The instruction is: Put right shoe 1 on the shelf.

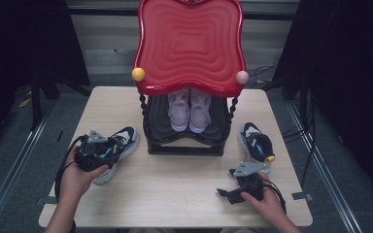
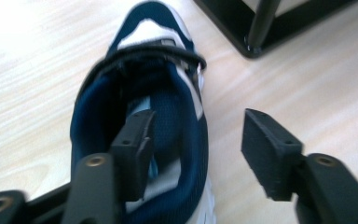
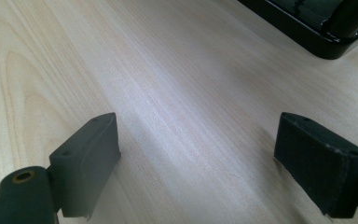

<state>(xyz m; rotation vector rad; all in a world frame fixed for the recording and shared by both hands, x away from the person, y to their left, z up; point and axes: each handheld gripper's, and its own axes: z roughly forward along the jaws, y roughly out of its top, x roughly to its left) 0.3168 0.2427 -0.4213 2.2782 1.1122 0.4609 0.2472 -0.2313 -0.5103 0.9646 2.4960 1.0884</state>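
A navy and white sneaker (image 1: pixel 125 138) lies on the left of the wooden table (image 1: pixel 175 189). My left gripper (image 1: pixel 93 154) is open over its heel end. In the left gripper view the left gripper (image 2: pixel 196 123) has one jaw down inside the sneaker (image 2: pixel 168 93) and the other outside its side wall, apart from it. A matching navy sneaker (image 1: pixel 256 143) rests at the right, beside the rack. My right gripper (image 1: pixel 227 195) lies low near the table's front right, open. In its own view the right gripper (image 3: pixel 196 135) has bare wood between the jaws.
A two-level rack stands mid-table, with a wavy red top shelf (image 1: pixel 189 43) and a black lower shelf (image 1: pixel 158 127) holding a pair of pale pink shoes (image 1: pixel 189 109). A yellow ball (image 1: pixel 138 74) and a pink ball (image 1: pixel 242 77) cap its posts. The rack's base (image 3: pixel 307 32) is near the right gripper.
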